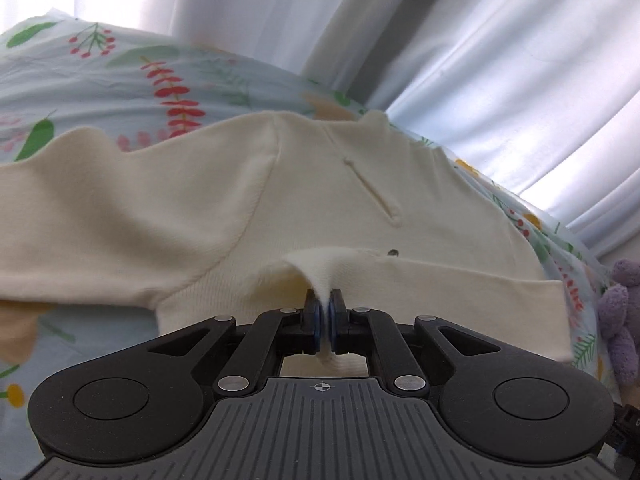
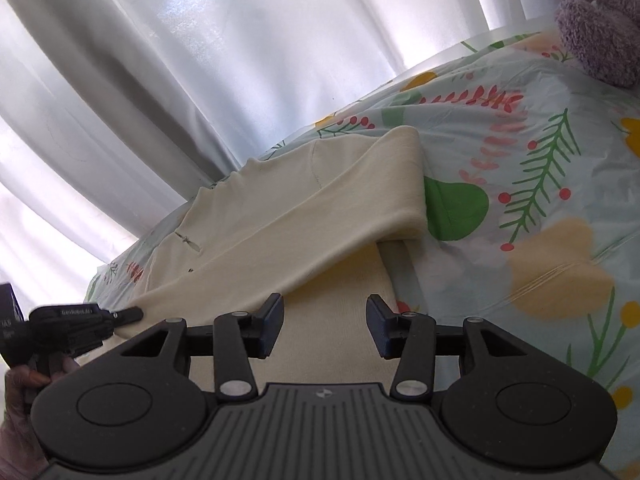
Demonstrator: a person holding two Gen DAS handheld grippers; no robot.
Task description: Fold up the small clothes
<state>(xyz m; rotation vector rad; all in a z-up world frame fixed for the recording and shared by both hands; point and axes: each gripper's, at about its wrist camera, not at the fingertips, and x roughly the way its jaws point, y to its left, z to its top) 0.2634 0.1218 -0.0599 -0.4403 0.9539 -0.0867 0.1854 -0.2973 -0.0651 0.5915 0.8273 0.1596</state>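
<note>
A small cream knit top [image 1: 168,216] lies spread on a floral bedsheet [image 1: 100,80]. My left gripper [image 1: 325,304] is shut on a pinch of the top's near edge, and the cloth rises in a small peak between the pads. In the right wrist view the same cream top [image 2: 304,216] has one sleeve folded across its body. My right gripper [image 2: 325,320] is open and empty just above the top's lower part. The left gripper [image 2: 120,316] shows at the left edge there, at the tip of the folded sleeve.
White curtains [image 1: 500,60] hang behind the bed. A purple plush toy [image 1: 620,312] sits at the right on the sheet, and it also shows in the right wrist view [image 2: 600,20]. The floral sheet [image 2: 540,220] extends to the right of the top.
</note>
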